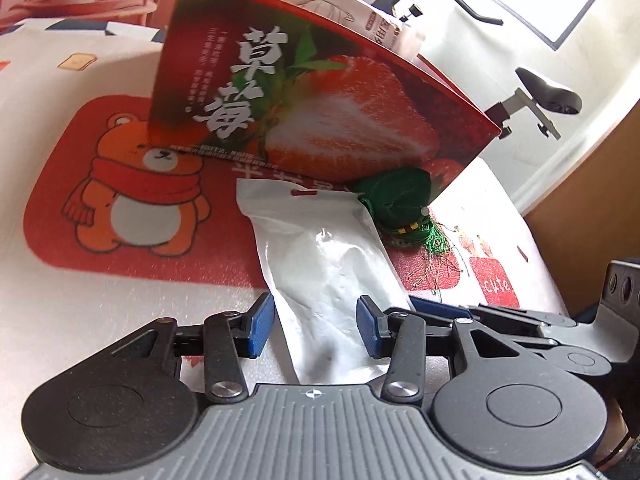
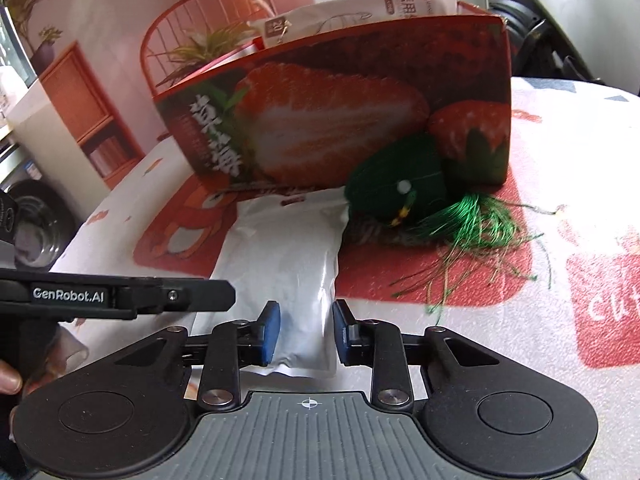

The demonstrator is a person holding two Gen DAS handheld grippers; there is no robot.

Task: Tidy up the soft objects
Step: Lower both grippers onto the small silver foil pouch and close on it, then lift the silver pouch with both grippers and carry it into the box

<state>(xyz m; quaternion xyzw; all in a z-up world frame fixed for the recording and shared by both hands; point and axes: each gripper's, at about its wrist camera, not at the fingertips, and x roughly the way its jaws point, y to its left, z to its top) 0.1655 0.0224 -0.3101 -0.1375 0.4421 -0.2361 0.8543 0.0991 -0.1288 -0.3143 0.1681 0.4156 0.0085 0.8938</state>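
Observation:
A white soft pouch (image 1: 324, 264) lies flat on the table in front of a red strawberry box (image 1: 320, 104). A green tasselled sachet (image 1: 400, 200) lies against the box's right end. My left gripper (image 1: 316, 326) is open, its blue pads either side of the pouch's near end, not touching it. In the right wrist view the pouch (image 2: 280, 264), the sachet (image 2: 400, 196) and the box (image 2: 340, 112) show too. My right gripper (image 2: 306, 330) is open over the pouch's near end. The left gripper's body (image 2: 120, 294) reaches in from the left.
A white packet (image 2: 360, 12) sticks up out of the box. The tablecloth (image 1: 120, 184) has a bear print and red patches. An exercise bike (image 1: 548, 92) stands beyond the table's right edge. A shelf unit (image 2: 88, 120) and a chair stand at the back left.

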